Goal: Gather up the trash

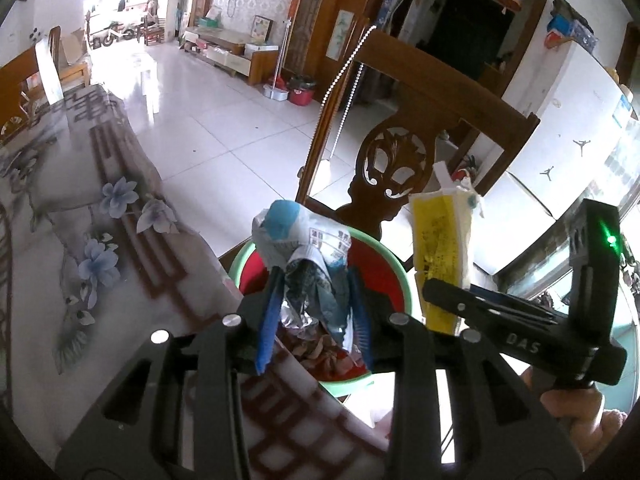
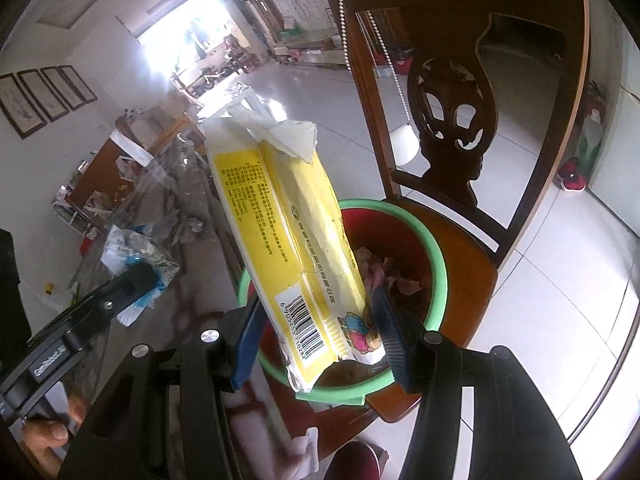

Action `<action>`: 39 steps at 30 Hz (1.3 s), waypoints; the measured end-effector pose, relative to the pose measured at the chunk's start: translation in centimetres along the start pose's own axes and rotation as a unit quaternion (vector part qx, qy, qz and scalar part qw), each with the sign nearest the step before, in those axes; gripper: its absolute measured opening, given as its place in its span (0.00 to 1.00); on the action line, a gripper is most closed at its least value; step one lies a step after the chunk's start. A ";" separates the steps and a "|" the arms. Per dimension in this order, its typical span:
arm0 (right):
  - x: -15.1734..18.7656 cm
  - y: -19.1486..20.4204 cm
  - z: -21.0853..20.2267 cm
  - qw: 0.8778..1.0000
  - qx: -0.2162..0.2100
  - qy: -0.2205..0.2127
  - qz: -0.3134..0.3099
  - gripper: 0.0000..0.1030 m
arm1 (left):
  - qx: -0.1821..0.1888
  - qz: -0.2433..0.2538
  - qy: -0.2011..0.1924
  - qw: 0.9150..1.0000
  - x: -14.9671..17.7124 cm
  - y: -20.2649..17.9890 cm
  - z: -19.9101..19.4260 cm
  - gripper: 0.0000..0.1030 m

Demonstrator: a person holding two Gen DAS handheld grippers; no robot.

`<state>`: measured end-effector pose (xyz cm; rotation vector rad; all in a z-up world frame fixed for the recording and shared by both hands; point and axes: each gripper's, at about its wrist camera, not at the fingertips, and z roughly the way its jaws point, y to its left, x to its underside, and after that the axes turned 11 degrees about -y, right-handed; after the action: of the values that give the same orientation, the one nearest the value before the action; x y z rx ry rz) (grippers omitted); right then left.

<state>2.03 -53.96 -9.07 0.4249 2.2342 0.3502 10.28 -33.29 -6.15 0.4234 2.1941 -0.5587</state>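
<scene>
Left wrist view, near to far: left gripper (image 1: 314,312) at six o'clock, blue fingers (image 1: 267,320) pinching a crumpled blue-and-white wrapper (image 1: 298,246), its bunched top standing above the fingertips. Directly beyond, a red bin with a green rim (image 1: 394,264) sitting on the seat of a carved wooden chair (image 1: 400,152), scraps visible inside. At three to four o'clock, right gripper (image 1: 452,296) clamped on a yellow packet (image 1: 440,248) held upright just beside the bin's rim. At nine o'clock, table covered by a floral cloth (image 1: 100,208). Toward twelve, white tiled floor (image 1: 224,120), a low cabinet and a red bucket against the far wall. At two o'clock, a white fridge (image 1: 568,128).

Right wrist view, near to far: right gripper (image 2: 316,344) at six o'clock, blue pads (image 2: 246,344) pressed on the lower end of the yellow packet (image 2: 280,216), barcode facing the lens, torn white top tilted toward eleven o'clock. Behind and below the packet, the bin's green rim (image 2: 434,248) with pinkish scraps in the red interior. At eight o'clock, left gripper (image 2: 140,278) closed on the blue-and-white wrapper (image 2: 124,252) over the table. At one o'clock, chair back (image 2: 452,120) with a beaded cord hanging across it. Farther off, bright doorway at eleven o'clock.
</scene>
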 end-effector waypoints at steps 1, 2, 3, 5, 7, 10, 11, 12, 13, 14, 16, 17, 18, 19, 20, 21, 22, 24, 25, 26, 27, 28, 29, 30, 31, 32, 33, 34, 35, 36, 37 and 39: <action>0.0 0.0 0.1 1.000 0.002 0.001 -0.001 0.51 | 0.001 0.000 -0.001 1.000 -0.1 0.1 0.0 0.34; 0.1 0.0 0.3 1.000 0.004 0.003 -0.004 0.55 | 0.001 0.001 -0.004 1.000 -0.1 0.0 0.0 0.44; 0.0 0.1 0.6 1.000 0.004 0.004 -0.008 0.57 | 0.002 0.002 -0.008 1.000 -0.2 0.1 -0.1 0.53; -0.1 0.3 1.2 1.000 0.011 0.013 -0.017 0.60 | -0.006 0.005 -0.025 1.000 -0.2 0.1 -0.5 0.81; -0.2 0.3 1.2 1.000 0.016 0.011 -0.017 0.61 | -0.010 0.006 -0.035 0.999 -0.3 0.2 -1.0 0.83; -0.5 0.7 0.6 0.999 0.029 -0.005 -0.018 0.65 | -0.019 0.004 -0.037 0.999 -0.3 0.9 -2.2 0.86; -0.7 1.1 0.1 0.999 0.029 -0.012 -0.020 0.65 | -0.021 0.002 -0.040 0.999 -0.3 1.2 -2.7 0.87; -0.9 1.5 -0.3 0.999 0.027 -0.020 -0.022 0.65 | -0.025 -0.003 -0.048 0.999 -0.2 1.8 -3.7 0.89; -1.2 2.4 -1.4 0.999 0.023 -0.037 -0.027 0.65 | -0.031 -0.005 -0.056 0.998 -0.1 2.5 -4.7 0.91; -1.5 3.2 -2.3 0.998 0.018 -0.053 -0.032 0.66 | -0.042 -0.005 -0.065 0.997 0.0 3.1 -5.5 0.94; -2.1 5.2 -4.1 0.995 0.004 -0.091 -0.034 0.73 | -0.074 -0.014 -0.086 0.993 0.7 5.2 -7.9 0.95; -2.3 6.0 -4.7 0.994 -0.004 -0.107 -0.032 0.80 | -0.083 -0.022 -0.091 0.992 0.8 6.2 -8.8 0.95; -2.4 7.5 -5.6 0.991 -0.021 -0.132 -0.025 0.82 | -0.091 -0.032 -0.094 0.991 1.0 7.2 -9.8 0.95; -2.4 8.6 -6.1 0.988 -0.035 -0.147 -0.021 0.85 | -0.102 -0.046 -0.098 0.989 1.3 8.7 -11.1 0.95; -2.1 10.5 -6.5 0.985 -0.055 -0.165 -0.018 0.87 | -0.111 -0.055 -0.104 0.987 1.4 9.8 -12.3 0.95; -1.8 12.0 -6.5 0.982 -0.067 -0.174 -0.020 0.89 | -0.122 -0.060 -0.109 0.985 1.6 10.9 -13.5 0.95; -1.3 13.3 -6.3 0.981 -0.075 -0.178 -0.023 0.89 | -0.133 -0.063 -0.114 0.983 1.8 11.9 -14.6 0.95; 0.1 16.3 -5.3 0.978 -0.097 -0.182 -0.040 0.90 | -0.152 -0.064 -0.120 0.979 2.3 13.5 -16.4 0.95; 1.0 17.5 -4.8 0.975 -0.105 -0.190 -0.055 0.92 | -0.164 -0.066 -0.124 0.976 2.4 14.3 -17.3 0.95; 2.2 18.9 -4.1 0.971 -0.109 -0.198 -0.083 0.93 | -0.183 -0.073 -0.130 0.972 2.7 15.5 -18.4 0.95; 2.8 20.1 -3.5 0.969 -0.102 -0.192 -0.115 0.93 | -0.189 -0.080 -0.134 0.969 3.0 16.2 -19.1 0.95; 2.8 20.9 -3.0 0.969 -0.097 -0.180 -0.139 0.93 | -0.193 -0.090 -0.140 0.967 3.1 16.9 -19.8 0.95; 3.0 21.8 -2.9 0.966 -0.093 -0.174 -0.167 0.93 | -0.198 -0.102 -0.152 0.963 3.4 17.5 -20.6 0.95; 3.4 22.3 -3.0 0.959 -0.084 -0.188 -0.195 0.93 | -0.203 -0.110 -0.161 0.960 3.5 18.0 -21.1 0.95; 3.8 22.5 -3.2 0.952 -0.074 -0.207 -0.214 0.93 | -0.206 -0.121 -0.170 0.956 3.5 18.4 -21.6 0.95; 4.1 22.7 -3.3 0.947 -0.062 -0.218 -0.228 0.93 | -0.205 -0.127 -0.176 0.954 3.6 18.7 -22.0 0.95; 4.3 22.8 -3.2 0.946 -0.062 -0.219 -0.231 0.93 | -0.201 -0.133 -0.181 0.954 3.5 18.8 -22.3 0.95; 4.4 22.9 -3.2 0.946 -0.067 -0.219 -0.231 0.93 | -0.195 -0.135 -0.185 0.954 3.5 19.0 -22.7 0.95; 4.5 22.8 -3.1 0.945 -0.068 -0.220 -0.230 0.93 | -0.191 -0.134 -0.191 0.954 3.5 18.9 -23.1 0.95; 4.6 22.8 -3.1 0.945 -0.065 -0.223 -0.231 0.93 | -0.189 -0.130 -0.197 0.953 3.5 18.8 -23.3 0.95; 4.8 22.9 -3.0 0.944 -0.061 -0.223 -0.234 0.93 | -0.189 -0.127 -0.201 0.953 3.5 18.7 -23.4 0.95; 5.0 23.1 -2.9 0.943 -0.058 -0.220 -0.243 0.93 | -0.186 -0.115 -0.214 0.952 3.4 18.2 -23.9 0.95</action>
<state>1.03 -31.30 -1.81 -0.1132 1.7889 0.1055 1.65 -5.03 0.24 -0.1488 1.8745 -0.3074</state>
